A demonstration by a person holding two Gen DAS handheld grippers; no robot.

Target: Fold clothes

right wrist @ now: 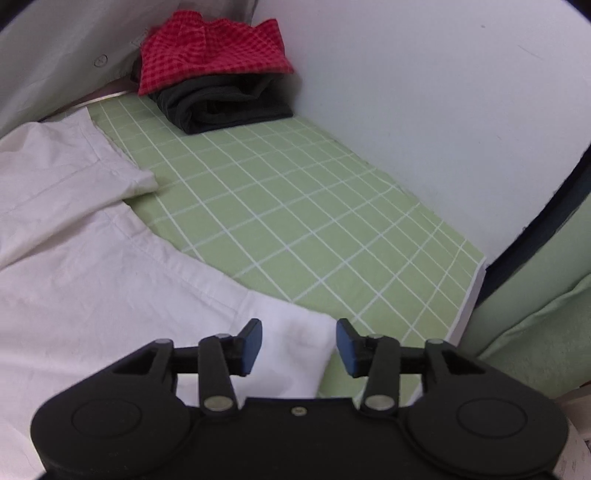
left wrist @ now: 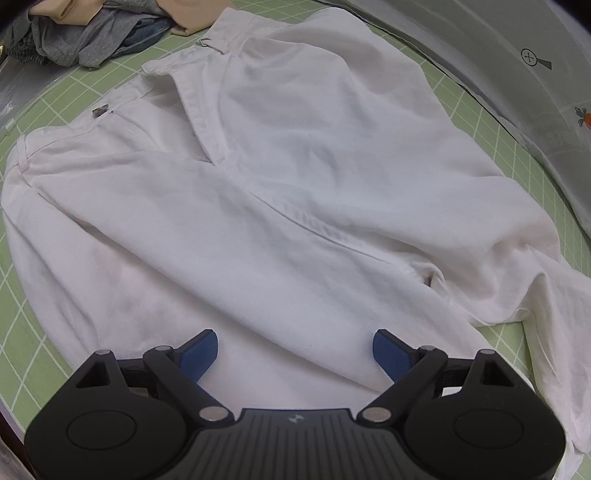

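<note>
White trousers [left wrist: 280, 192] lie spread flat on the green grid mat [right wrist: 295, 229], no fold made yet. My left gripper [left wrist: 295, 350] and right gripper [right wrist: 299, 343] hover spread wide, empty. 2 folded garments [right wrist: 218, 77] sit beyond; an unfolded pile [left wrist: 85, 33] waits.

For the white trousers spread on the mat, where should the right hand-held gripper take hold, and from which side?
Probably the leg hem corner of the white trousers, approached from the near edge. The open right hand-held gripper already straddles that flat corner, with green mat bare beside it.
</note>
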